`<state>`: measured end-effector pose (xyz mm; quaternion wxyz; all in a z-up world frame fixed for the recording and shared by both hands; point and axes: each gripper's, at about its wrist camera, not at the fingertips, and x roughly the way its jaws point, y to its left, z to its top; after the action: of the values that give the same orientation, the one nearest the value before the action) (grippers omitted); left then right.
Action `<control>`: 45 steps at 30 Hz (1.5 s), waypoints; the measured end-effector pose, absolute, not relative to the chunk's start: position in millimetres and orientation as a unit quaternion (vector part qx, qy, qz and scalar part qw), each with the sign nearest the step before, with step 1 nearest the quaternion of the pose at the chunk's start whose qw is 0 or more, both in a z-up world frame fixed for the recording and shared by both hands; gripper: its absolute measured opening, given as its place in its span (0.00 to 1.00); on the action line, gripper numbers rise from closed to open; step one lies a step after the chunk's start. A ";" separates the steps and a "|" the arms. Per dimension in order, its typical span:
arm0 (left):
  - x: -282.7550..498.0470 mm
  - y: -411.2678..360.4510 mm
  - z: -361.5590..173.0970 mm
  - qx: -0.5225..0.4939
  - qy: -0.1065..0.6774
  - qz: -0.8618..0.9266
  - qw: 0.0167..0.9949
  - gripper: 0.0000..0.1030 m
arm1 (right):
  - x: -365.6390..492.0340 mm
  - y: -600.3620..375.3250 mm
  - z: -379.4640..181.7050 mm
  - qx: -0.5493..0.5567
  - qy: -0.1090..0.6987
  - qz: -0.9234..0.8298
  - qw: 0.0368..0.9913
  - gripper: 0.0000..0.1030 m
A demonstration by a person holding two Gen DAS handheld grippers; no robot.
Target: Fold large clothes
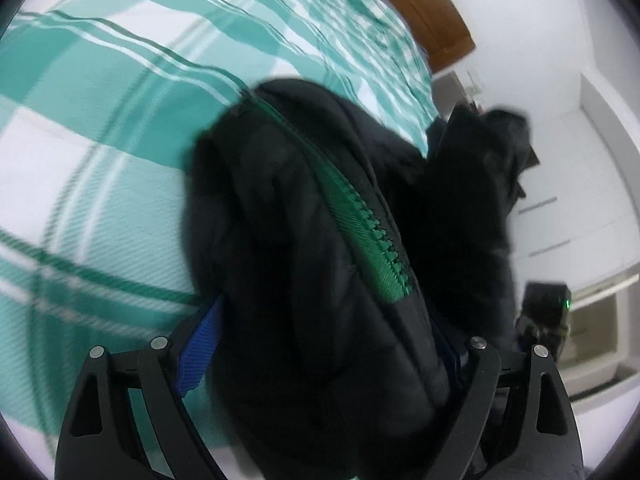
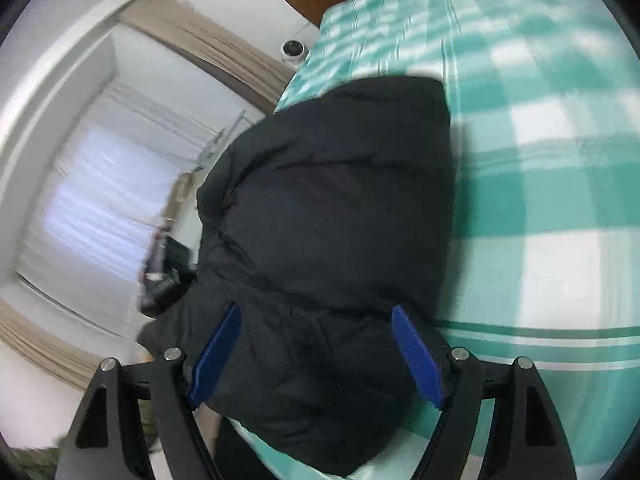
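Note:
A black puffer jacket (image 1: 304, 208) with a green zipper (image 1: 360, 216) lies bunched on a bed with a teal and white checked cover (image 1: 100, 128). My left gripper (image 1: 326, 312) is open. A thick fold of the jacket bulges up between its wide-set fingers and hides the right blue pad, while the left pad (image 1: 200, 356) shows free. In the right wrist view the jacket (image 2: 332, 184) lies at the bed's left edge. My right gripper (image 2: 316, 309) stands open just over it, and both blue pads (image 2: 218, 356) are apart from the cloth's sides.
A brown wooden headboard (image 1: 420, 12) closes the far end of the bed. A window with beige curtains (image 2: 208, 52) and white walls lie beyond the bed's edge. A dark device with a green light (image 1: 546, 308) sits off the bed's side. The bed cover (image 2: 560, 200) spreads wide beside the jacket.

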<state>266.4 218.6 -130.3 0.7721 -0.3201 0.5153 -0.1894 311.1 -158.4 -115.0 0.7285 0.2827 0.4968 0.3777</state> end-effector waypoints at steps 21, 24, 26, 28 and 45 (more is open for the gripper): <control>266.1 178.5 -62.2 -0.276 0.452 -0.206 0.823 0.43 | 285.0 -83.7 -52.5 0.089 0.405 0.428 0.803 0.80; 279.2 165.4 -41.5 -0.263 0.441 -0.220 0.829 0.43 | 288.9 -79.9 -38.0 0.075 0.394 0.431 0.808 0.80; 288.1 158.4 -40.5 -0.247 0.449 -0.219 0.830 0.43 | 292.8 -83.1 -38.5 0.077 0.398 0.426 0.809 0.80; 294.6 154.9 -51.5 -0.232 0.468 -0.214 0.825 0.43 | 291.6 -93.3 -52.8 0.087 0.430 0.410 0.800 0.82; 290.9 199.4 -157.5 -0.318 0.534 -0.173 0.764 1.00 | 307.5 -129.5 -186.2 0.375 0.499 0.423 0.657 1.00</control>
<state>290.9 199.4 -157.5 0.7642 -0.3182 0.5336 -0.1734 307.5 -129.5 -186.2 0.6570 0.3747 0.4990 0.4230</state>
